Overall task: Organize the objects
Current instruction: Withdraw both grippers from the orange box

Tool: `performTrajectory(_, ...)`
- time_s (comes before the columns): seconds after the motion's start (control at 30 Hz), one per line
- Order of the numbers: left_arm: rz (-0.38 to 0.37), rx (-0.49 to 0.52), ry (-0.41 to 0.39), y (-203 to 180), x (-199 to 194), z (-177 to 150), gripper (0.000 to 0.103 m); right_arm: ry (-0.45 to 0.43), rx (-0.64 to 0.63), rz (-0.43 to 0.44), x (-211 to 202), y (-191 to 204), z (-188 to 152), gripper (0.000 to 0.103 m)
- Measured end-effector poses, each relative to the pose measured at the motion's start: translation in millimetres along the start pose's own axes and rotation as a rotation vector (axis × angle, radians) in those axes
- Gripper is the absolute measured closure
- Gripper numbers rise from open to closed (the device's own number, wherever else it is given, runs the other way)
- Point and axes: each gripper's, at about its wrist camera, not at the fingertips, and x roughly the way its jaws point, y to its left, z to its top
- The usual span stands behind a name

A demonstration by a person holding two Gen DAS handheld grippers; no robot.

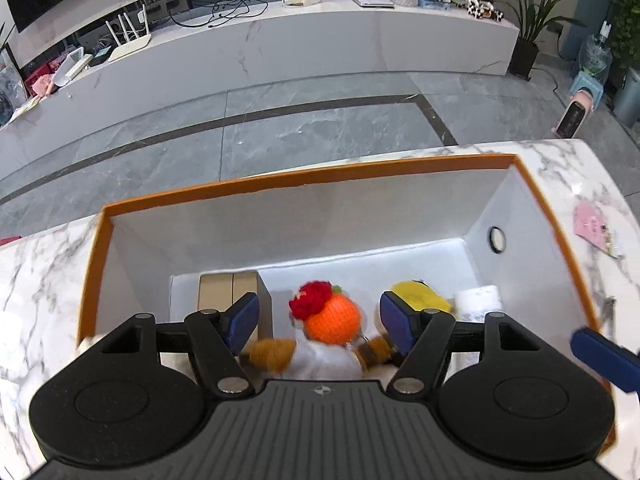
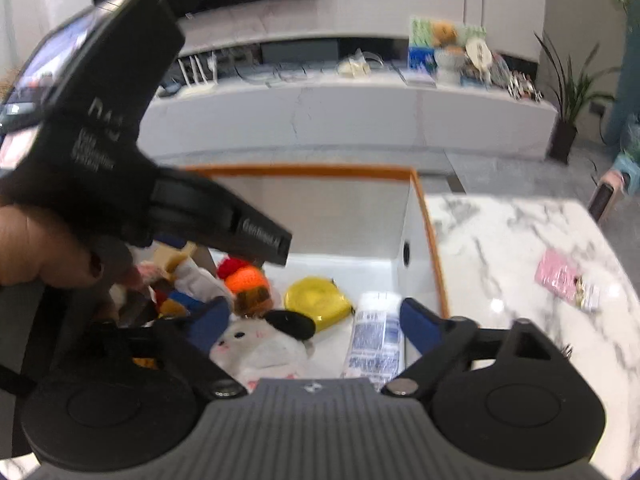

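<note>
An orange-rimmed white box (image 1: 304, 178) stands on the marble table and holds several items. My left gripper (image 1: 318, 318) is open just above an orange and red knitted toy (image 1: 330, 312) inside the box, not closed on it. A brown carton (image 1: 228, 292), a yellow tape measure (image 1: 420, 298) and a white tube (image 1: 480, 300) lie beside the toy. My right gripper (image 2: 316, 320) is open and empty over the same box (image 2: 428, 216), above a white plush animal (image 2: 260, 344), the tape measure (image 2: 316, 300) and the tube (image 2: 378, 336). The knitted toy (image 2: 244, 276) lies further back.
A pink card with a small charm (image 2: 560, 276) lies on the marble table (image 2: 520, 240) right of the box. The left gripper's body and the hand holding it (image 2: 100, 160) fill the upper left of the right wrist view. Beyond the table are grey floor and a white TV bench.
</note>
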Motion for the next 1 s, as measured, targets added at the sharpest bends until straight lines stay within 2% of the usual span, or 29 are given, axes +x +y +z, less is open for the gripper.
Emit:
performTrajectory(0.33,0.011,0.02,-0.075,-18,-60,-22,0.025,-0.013,-0.023,0.011,-43,-6,-5,0.007)
performTrajectory(0.6,-0.007,-0.018,-0.146,-18,-118,-81,0.019,-0.013,-0.103,-0.001,-86,-12,-18,0.004)
performTrajectory(0.73,-0.001,-0.064,-0.182,-6,-144,-128,0.018,0.0,-0.188,-0.012,-111,-15,-42,0.003)
performTrajectory(0.87,-0.011,-0.126,-0.214,7,-164,-172,0.016,0.04,-0.265,-0.017,-126,-15,-81,0.003)
performTrajectory(1.0,-0.011,-0.144,-0.212,7,-162,-208,0.015,0.099,-0.23,-0.002,-128,-11,-129,0.003)
